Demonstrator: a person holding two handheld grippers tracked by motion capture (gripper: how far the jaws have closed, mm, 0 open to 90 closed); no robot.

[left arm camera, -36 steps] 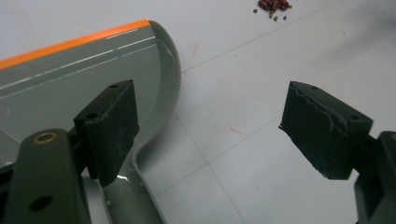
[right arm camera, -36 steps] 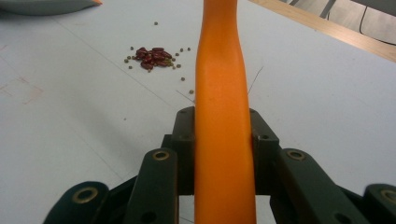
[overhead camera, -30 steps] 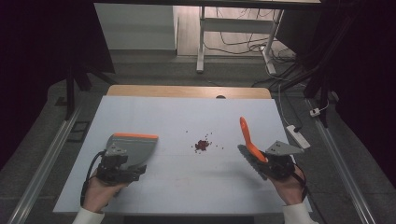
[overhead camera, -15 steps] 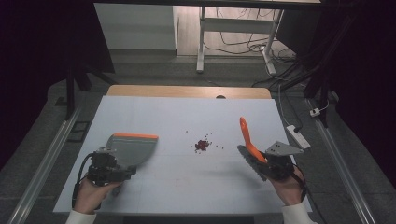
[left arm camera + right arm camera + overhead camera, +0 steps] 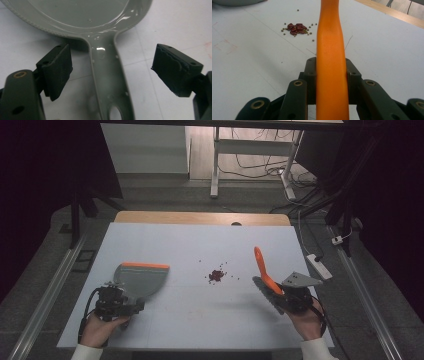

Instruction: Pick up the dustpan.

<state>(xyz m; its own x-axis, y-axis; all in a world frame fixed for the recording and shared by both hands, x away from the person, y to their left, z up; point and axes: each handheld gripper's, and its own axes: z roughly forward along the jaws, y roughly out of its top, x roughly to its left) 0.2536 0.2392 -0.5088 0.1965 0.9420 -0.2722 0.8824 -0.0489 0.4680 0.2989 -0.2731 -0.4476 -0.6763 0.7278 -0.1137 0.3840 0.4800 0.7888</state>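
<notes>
White tabletop (image 5: 200,320): spilled beans (image 5: 216,275) lie mid-table. Right gripper (image 5: 331,75) clamps the orange brush handle (image 5: 331,50); left gripper (image 5: 112,72) jaws stand apart astride the grey dustpan (image 5: 140,279) handle. Closing off-centre could skid the dustpan away.

dustpan (image 5: 137,279): grey, glossy in the left gripper view, with an orange strip along the edge farthest from the left tool
brush handle (image 5: 331,62): plain orange, between the right tool's jaws
left tool (image 5: 111,72): black jaws and body
right tool (image 5: 331,75): black, brass-coloured rivets, grey plate on top
beans (image 5: 297,28): dark red heap with small olive-green grains around it, ahead of the right tool
desk (image 5: 200,245): pale blue-white sheet, light wood at the far edge
</notes>
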